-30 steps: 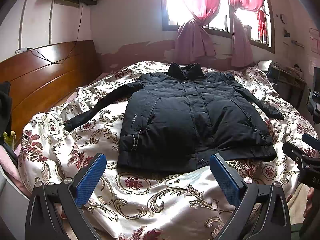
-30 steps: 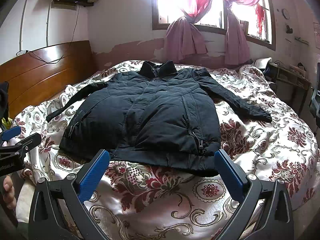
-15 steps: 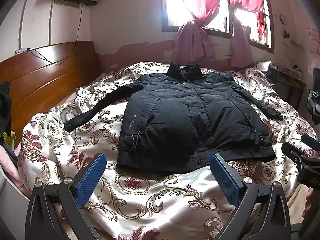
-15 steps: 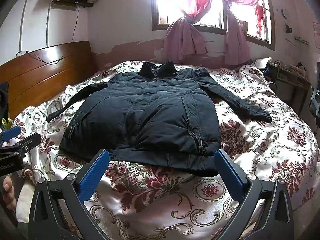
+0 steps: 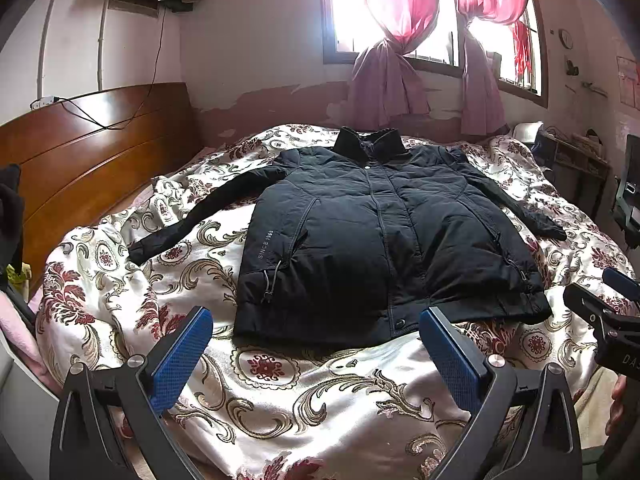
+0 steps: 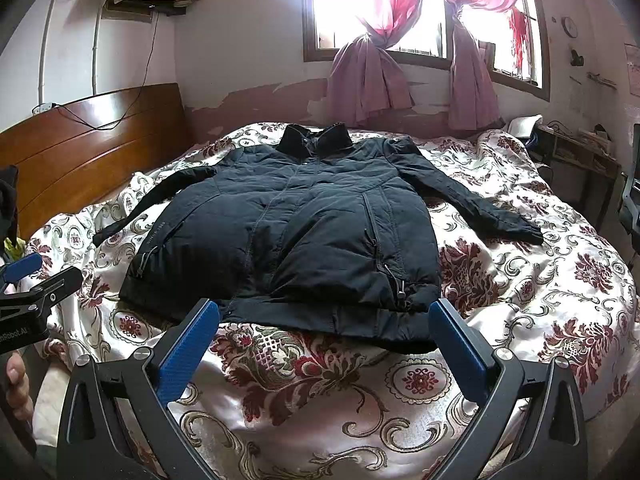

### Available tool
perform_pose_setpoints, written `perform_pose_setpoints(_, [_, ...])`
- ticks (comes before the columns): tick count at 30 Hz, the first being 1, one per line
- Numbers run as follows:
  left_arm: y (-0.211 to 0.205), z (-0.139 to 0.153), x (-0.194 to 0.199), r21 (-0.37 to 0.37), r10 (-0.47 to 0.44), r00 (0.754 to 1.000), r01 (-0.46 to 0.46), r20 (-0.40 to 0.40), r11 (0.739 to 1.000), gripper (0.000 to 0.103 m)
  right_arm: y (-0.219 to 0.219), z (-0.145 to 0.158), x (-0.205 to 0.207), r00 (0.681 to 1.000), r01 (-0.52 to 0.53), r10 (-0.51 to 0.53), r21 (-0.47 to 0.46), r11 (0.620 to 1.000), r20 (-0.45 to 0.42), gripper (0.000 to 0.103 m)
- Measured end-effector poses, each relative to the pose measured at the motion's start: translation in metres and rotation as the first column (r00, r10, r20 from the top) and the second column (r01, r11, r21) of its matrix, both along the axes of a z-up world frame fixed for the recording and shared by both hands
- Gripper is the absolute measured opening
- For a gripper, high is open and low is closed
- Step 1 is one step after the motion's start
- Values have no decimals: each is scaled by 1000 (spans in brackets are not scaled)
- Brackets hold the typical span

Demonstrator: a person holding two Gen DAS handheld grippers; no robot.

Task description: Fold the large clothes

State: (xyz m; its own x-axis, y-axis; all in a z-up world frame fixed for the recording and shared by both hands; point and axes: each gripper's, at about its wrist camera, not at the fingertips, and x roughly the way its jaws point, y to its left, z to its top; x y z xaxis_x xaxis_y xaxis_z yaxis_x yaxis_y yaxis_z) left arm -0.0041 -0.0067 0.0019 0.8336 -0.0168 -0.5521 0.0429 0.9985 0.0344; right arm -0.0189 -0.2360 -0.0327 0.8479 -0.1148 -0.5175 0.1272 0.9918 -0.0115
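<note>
Left hand-held gripper: jaws apart, empty, short of hem | Right hand-held gripper: jaws apart, empty, at hem | Jacket: flat, front up, sleeves spread, on bed | Handling: likely padded, soft, bulky, slippery shell | Grasp: pinch sleeve cuff or hem corner, gathering all layers.

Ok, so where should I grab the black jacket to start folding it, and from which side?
Probably take the jacket by its sleeve cuffs: left tongs on the left cuff, right tongs on the right cuff. The jacket lies flat and face up with its sleeves spread, so come at each cuff from the outer side.
</note>
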Motion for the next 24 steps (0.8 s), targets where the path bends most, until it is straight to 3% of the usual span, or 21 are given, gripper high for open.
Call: perform_pose_setpoints(24, [2, -2, 1, 1, -1, 1000, 1, 1, 1000, 103, 1, -2, -1, 1000, -1, 1, 0, 1000, 2, 102])
